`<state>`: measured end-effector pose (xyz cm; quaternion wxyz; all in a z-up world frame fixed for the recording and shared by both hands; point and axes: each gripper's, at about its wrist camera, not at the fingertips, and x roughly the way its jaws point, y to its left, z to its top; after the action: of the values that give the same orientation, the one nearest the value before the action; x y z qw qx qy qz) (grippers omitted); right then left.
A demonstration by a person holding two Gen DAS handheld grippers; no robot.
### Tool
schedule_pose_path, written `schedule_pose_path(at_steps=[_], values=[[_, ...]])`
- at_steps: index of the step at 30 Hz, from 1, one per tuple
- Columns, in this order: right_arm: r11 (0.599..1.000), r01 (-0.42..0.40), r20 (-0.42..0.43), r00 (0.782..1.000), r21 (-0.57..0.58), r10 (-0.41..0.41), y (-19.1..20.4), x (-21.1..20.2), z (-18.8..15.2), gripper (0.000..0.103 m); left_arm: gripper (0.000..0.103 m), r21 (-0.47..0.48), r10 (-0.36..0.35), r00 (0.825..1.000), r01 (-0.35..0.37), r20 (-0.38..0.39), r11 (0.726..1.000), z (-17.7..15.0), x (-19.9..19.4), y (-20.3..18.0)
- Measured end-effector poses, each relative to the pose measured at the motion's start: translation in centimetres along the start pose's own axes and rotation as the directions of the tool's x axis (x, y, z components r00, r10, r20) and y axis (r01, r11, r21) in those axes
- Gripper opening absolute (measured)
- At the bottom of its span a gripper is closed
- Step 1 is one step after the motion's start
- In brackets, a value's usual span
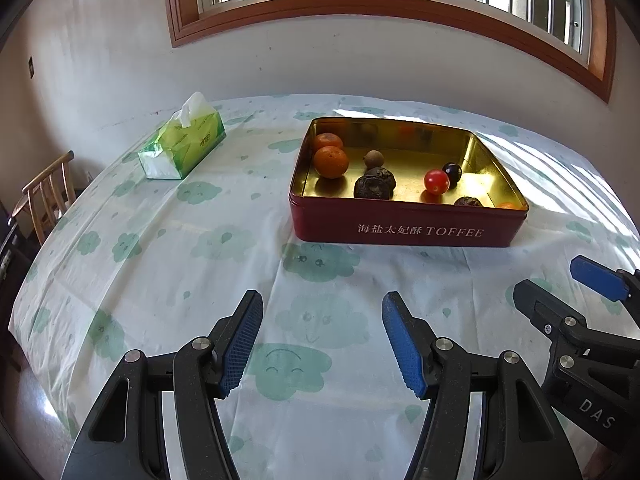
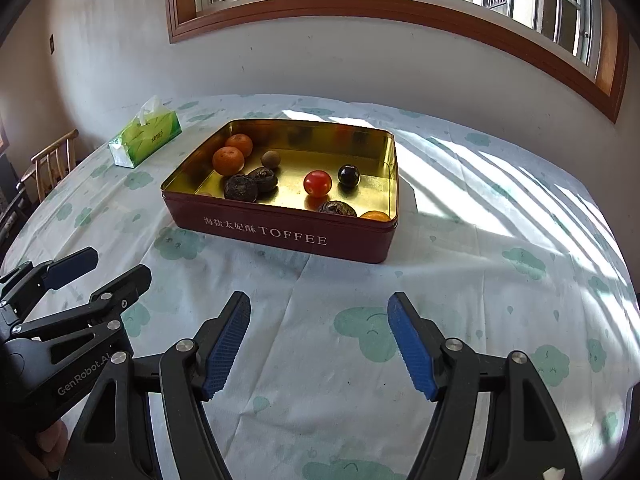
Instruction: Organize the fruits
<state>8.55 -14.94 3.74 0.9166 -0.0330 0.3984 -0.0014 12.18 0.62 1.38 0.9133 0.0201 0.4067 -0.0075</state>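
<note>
Inside the red tin (image 2: 288, 236), on the clothed table (image 2: 460, 300), lies all the fruit: two oranges (image 2: 228, 161) at its far left, a red tomato (image 2: 317, 183) and a dark plum (image 2: 348, 176) nearer its right wall, wrinkled dark fruits (image 2: 240, 188) between them. Near the tin's front, both tongs hover apart from it. The left gripper (image 1: 322, 340) is spread and empty; the right gripper (image 2: 318, 344) likewise stands spread with nothing between its blue pads (image 2: 412, 350). A tissue box (image 1: 182, 146) sits left of the tin.
</note>
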Motion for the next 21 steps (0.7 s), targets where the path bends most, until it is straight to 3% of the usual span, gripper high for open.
schedule_pose_path(at_steps=[4,7,21], values=[[1.000,0.005,0.006,1.000,0.006,-0.005,-0.09,-0.34,-0.14,0.069,0.063,-0.001,0.001,1.000,-0.001,0.006,1.000,-0.08,-0.35,-0.13],[1.000,0.008,0.011,1.000,0.008,-0.009,-0.09,-0.48,-0.20,0.074,0.063,0.000,0.002,1.000,-0.002,0.005,1.000,-0.11,-0.40,-0.16],[1.000,0.004,0.007,1.000,0.011,-0.005,-0.06,-0.48,-0.47,0.074,0.063,-0.005,0.004,1.000,-0.004,0.003,1.000,-0.29,-0.53,-0.04]])
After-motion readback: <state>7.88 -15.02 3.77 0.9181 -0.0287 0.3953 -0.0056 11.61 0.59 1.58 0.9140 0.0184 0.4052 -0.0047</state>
